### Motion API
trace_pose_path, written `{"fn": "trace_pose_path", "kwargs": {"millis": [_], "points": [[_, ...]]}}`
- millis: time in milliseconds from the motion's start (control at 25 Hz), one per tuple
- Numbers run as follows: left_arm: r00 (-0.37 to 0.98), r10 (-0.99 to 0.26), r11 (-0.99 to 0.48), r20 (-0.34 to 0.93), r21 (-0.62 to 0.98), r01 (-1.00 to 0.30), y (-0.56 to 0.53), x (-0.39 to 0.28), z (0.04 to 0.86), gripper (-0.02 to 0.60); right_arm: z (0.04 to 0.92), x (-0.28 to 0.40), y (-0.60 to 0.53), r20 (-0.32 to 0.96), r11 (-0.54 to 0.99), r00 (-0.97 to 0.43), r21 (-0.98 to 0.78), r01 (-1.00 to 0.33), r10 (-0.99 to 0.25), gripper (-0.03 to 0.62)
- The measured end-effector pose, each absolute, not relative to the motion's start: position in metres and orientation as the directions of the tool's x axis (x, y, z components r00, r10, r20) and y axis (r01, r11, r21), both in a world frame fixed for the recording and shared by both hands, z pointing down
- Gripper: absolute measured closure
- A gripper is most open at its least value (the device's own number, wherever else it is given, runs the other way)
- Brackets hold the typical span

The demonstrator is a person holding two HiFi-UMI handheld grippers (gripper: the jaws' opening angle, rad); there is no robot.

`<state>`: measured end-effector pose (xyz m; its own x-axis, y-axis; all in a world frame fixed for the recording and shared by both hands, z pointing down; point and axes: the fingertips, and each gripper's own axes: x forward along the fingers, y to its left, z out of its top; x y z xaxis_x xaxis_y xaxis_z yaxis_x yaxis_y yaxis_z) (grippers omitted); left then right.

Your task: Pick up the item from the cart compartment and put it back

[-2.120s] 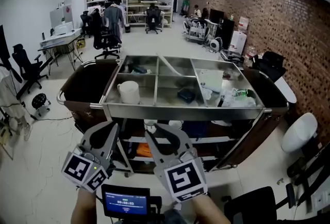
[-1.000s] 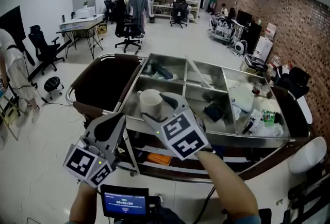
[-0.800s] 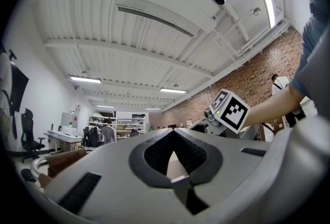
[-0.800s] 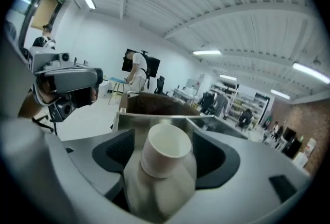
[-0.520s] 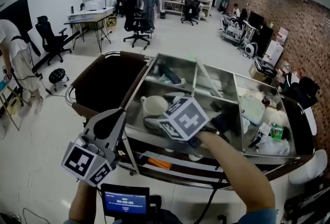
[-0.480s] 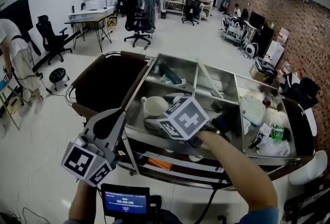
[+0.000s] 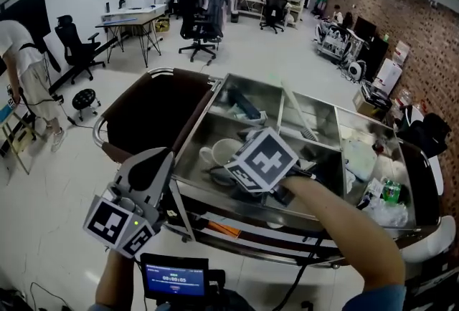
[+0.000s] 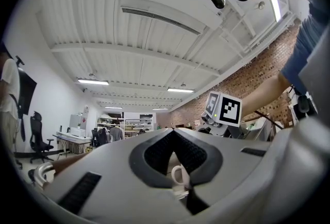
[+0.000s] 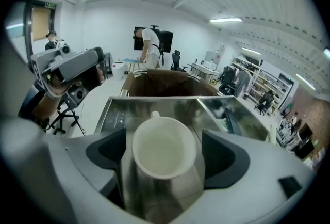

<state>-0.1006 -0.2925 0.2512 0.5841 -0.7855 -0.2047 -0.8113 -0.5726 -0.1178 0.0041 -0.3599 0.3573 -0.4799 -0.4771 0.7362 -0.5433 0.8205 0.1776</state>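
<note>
A white mug point(image 9: 164, 146) stands upright in the front-left compartment of the steel cart point(image 7: 215, 196). My right gripper point(image 9: 165, 157) points down into that compartment, its marker cube point(image 7: 262, 159) above the mug point(image 7: 222, 152). Its jaws have just been opening and now stand wide on either side of the mug, the pads point(image 9: 109, 153) clear of it. My left gripper point(image 7: 152, 163) hangs in front of the cart at the lower left, its fingertips point(image 8: 172, 132) meeting with nothing between them. The mug point(image 8: 179, 175) shows small beyond them.
A brown bag point(image 7: 154, 112) hangs at the cart's left end. Other compartments hold a dark item point(image 7: 244, 105), a white stick point(image 7: 294, 112), and bottles and plastic bags point(image 7: 380, 195) at the right. Office chairs, desks and a person point(image 7: 29, 80) stand further off on the floor.
My right gripper has dropped and tilted down into the front-left compartment, over the mug. The left gripper has stayed low in front of the cart.
</note>
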Motion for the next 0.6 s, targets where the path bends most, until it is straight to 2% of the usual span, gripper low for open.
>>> {"fn": "trace_pose_path", "kwargs": {"millis": [280, 520, 600], "points": [[0.576, -0.791, -0.566, -0.208, -0.11, -0.817, -0.296, -0.105, 0.252, 0.568, 0.372, 0.008, -0.367, 0.773, 0.823, -0.434, 0.191, -0.534, -0.462, 0.128], [0.575, -0.791, -0.565, -0.208, -0.113, -0.817, -0.298, -0.105, 0.253, 0.568, 0.379, -0.001, -0.369, 0.769, 0.833, -0.478, 0.125, -0.539, -0.425, 0.129], [0.574, -0.793, -0.563, -0.206, -0.113, -0.819, -0.298, -0.106, 0.254, 0.568, 0.381, -0.004, -0.367, 0.771, 0.837, -0.488, 0.105, -0.537, -0.41, 0.177]]}}
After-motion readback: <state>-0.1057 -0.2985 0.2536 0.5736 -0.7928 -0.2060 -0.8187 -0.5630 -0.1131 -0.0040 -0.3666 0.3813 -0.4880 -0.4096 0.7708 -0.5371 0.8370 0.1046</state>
